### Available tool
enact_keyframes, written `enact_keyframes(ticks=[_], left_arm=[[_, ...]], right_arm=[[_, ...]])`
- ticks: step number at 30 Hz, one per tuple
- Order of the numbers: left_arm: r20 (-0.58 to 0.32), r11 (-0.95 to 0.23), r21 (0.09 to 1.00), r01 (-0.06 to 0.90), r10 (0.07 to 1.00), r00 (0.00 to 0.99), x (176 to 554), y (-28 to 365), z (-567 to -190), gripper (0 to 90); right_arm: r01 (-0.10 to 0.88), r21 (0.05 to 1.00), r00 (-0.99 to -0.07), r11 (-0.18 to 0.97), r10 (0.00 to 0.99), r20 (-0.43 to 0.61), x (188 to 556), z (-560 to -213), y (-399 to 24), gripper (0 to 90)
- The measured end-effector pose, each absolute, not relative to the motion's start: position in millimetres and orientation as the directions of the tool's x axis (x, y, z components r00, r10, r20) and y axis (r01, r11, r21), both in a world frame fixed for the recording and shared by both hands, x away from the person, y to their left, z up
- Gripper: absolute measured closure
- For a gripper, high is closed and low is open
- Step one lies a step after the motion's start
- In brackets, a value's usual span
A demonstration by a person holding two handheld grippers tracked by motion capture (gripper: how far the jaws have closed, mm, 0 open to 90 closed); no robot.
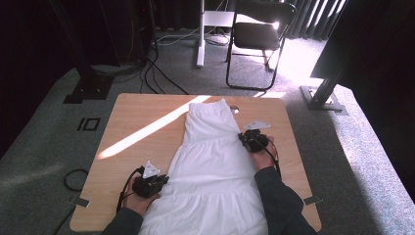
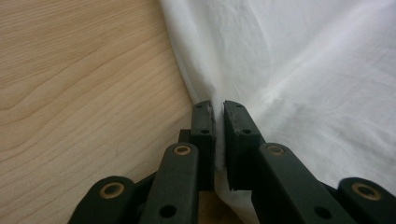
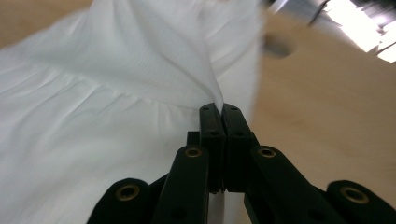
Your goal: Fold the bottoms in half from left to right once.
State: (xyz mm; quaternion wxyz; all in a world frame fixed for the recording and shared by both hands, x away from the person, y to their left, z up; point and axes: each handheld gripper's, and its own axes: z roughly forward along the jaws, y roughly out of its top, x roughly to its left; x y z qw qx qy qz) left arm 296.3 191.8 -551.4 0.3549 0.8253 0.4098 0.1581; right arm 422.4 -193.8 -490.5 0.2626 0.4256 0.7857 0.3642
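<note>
1. Left gripper [image 2: 218,108]: fingers clenched on the white skirt [image 1: 211,166] at its left edge, low on the tabletop [image 1: 132,117].
2. Skirt lies flat, mid-tabletop.
3. Right gripper [image 3: 220,108]: fingers pinching the right edge. Lift both evenly, keep the fabric taut.

Sunlight comes in from upper right of the high view: blown-out patch on the carpet [image 1: 298,58] by the folding chair [image 1: 259,34], plus a bright diagonal stripe across the wooden table [image 1: 142,132]. Room edges v. dark, black curtains. White dress [image 1: 215,166] evenly lit, soft shadows. Left gripper view sharp. Right gripper view motion-blurred, esp. top; glare at top right corner.
</note>
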Motion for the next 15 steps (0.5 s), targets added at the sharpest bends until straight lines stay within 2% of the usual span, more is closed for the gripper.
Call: enact_keyframes(ticks=[2, 5, 6, 8, 9, 12, 15], left_arm=[[-0.032, -0.417, 0.715, 0.561, 0.782, 0.622, 296, 189, -552, 84.2], [-0.043, -0.425, 0.705, 0.568, 0.773, 0.633, 297, 187, -551, 83.2], [-0.046, -0.432, 0.696, 0.573, 0.770, 0.636, 298, 187, -549, 80.2], [-0.050, -0.426, 0.692, 0.583, 0.777, 0.628, 301, 189, -547, 62.4], [-0.063, -0.408, 0.701, 0.585, 0.782, 0.620, 304, 192, -544, 58.4], [-0.075, -0.349, 0.739, 0.576, 0.807, 0.586, 317, 197, -527, 52.1], [-0.051, -0.338, 0.771, 0.539, 0.812, 0.582, 340, 190, -509, 51.8]], right_arm=[[0.475, 0.812, -0.452, 0.339, 0.886, -0.105, 421, -485, -208, 88.7], [0.568, 0.748, -0.434, 0.342, 0.897, -0.081, 428, -519, -215, 88.2], [0.584, 0.739, -0.435, 0.337, 0.898, -0.066, 430, -528, -216, 88.1], [0.618, 0.722, -0.431, 0.311, 0.902, -0.020, 432, -546, -218, 87.9], [0.630, 0.715, -0.429, 0.304, 0.903, -0.007, 433, -551, -218, 87.8], [0.630, 0.714, -0.429, 0.306, 0.903, -0.008, 433, -551, -218, 87.7], [0.631, 0.711, -0.432, 0.311, 0.902, -0.012, 433, -551, -217, 87.7]])
